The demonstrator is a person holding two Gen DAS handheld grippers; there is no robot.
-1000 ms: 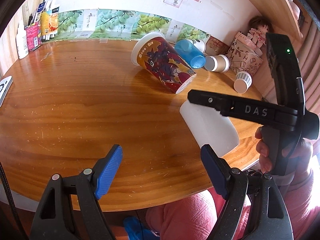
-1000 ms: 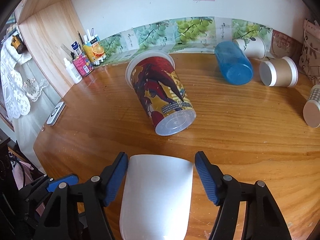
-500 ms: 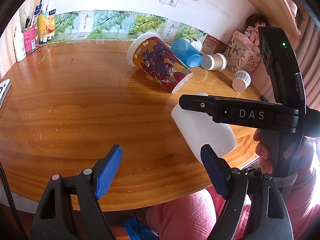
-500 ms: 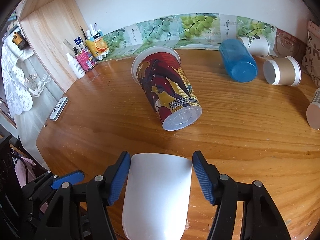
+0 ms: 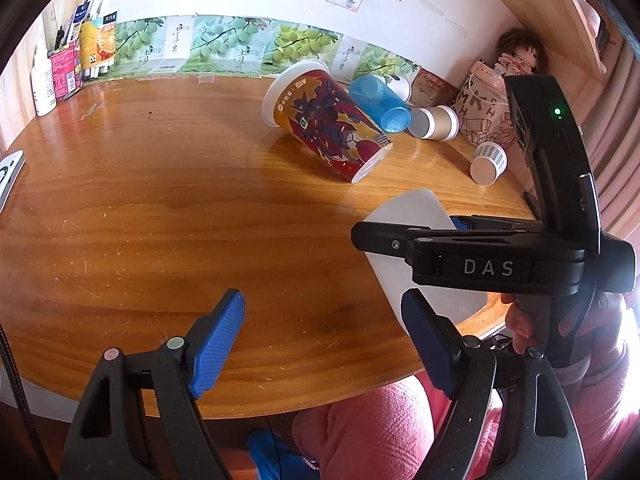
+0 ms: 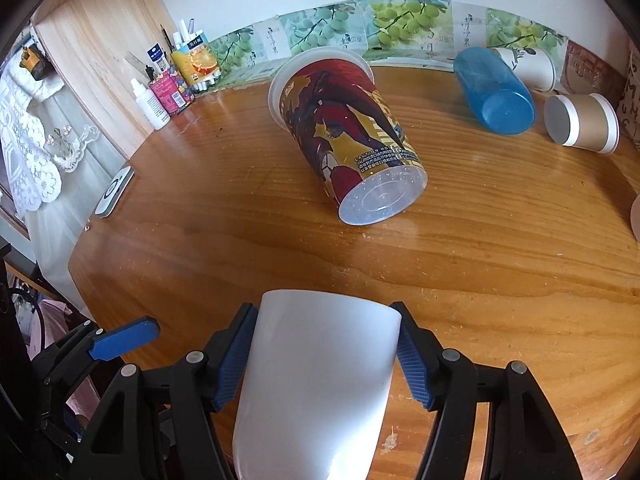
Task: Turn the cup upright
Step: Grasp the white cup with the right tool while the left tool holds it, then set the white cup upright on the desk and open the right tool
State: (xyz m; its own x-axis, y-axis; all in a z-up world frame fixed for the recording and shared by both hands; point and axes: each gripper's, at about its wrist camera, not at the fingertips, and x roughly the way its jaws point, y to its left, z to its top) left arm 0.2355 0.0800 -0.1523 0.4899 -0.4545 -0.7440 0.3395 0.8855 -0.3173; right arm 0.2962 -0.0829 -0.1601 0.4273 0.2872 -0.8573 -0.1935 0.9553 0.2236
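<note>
A plain white cup (image 6: pixel 320 376) lies on its side at the near edge of the wooden table (image 6: pixel 480 272), its base pointing away from me. My right gripper (image 6: pixel 326 354) is shut on it, blue pads against both sides. In the left wrist view the same cup (image 5: pixel 412 216) shows at the right, partly hidden by the right gripper's black body (image 5: pixel 480 256). My left gripper (image 5: pixel 324 340) is open and empty over the table's near edge, left of the cup.
A large red-and-yellow printed cup (image 6: pixel 344 128) lies on its side mid-table. Behind it lie a blue cup (image 6: pixel 496 88), a white paper cup (image 6: pixel 528 66) and a tan cup (image 6: pixel 580 124). Bottles and cartons (image 6: pixel 168 80) stand at the far left. A white device (image 6: pixel 114 192) rests on the left edge.
My right gripper's jaws have closed from either side onto the white cup. The left wrist view has shifted a little; the left gripper stays open.
</note>
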